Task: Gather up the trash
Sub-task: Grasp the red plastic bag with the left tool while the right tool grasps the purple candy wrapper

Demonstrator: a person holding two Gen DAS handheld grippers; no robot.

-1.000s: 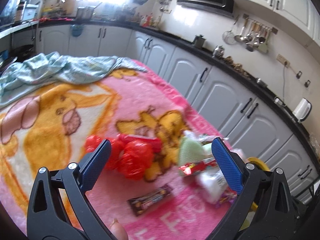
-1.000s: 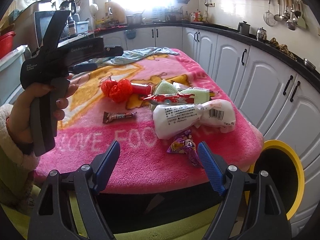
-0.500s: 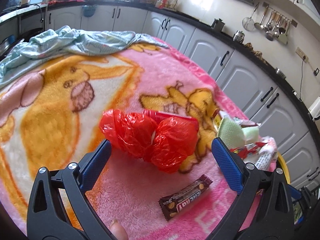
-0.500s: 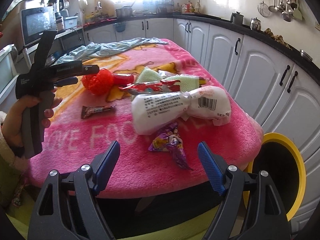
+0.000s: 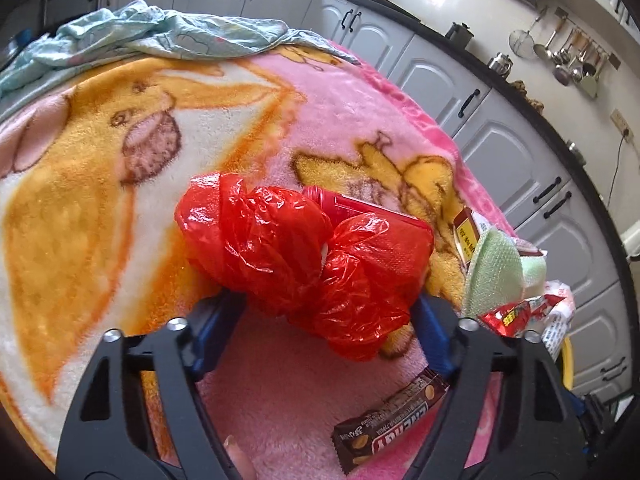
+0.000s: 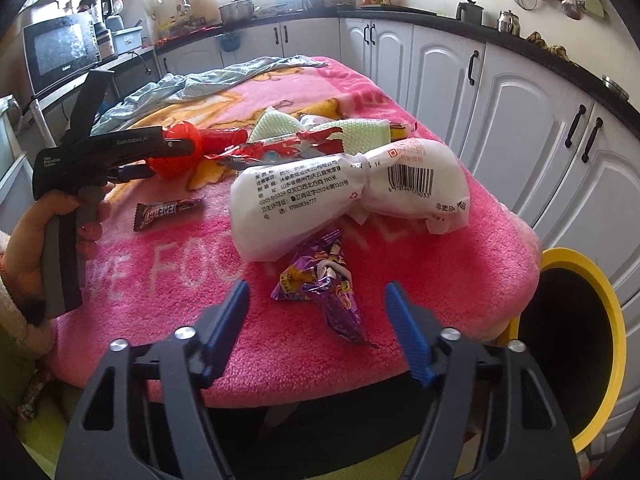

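Two grippers work the pink blanket (image 6: 460, 280): the left gripper (image 5: 328, 312), jaws just closing, squeezes the red plastic bag (image 5: 304, 256); the right gripper (image 6: 316, 300) hovers, closing but unclamped, purple wrapper (image 6: 324, 284) between. A yellow-rimmed bin (image 6: 608, 320) stands at three o'clock beyond the edge.

A kitchen table under a cartoon blanket

A pink blanket (image 6: 460, 240) with yellow cartoon figures covered the table, a crumpled pale blue cloth (image 5: 160, 36) lying at its far end. White cabinets (image 6: 520, 92) lined the wall, utensils (image 5: 568, 60) hung above, and a microwave (image 6: 60, 48) stood at left.
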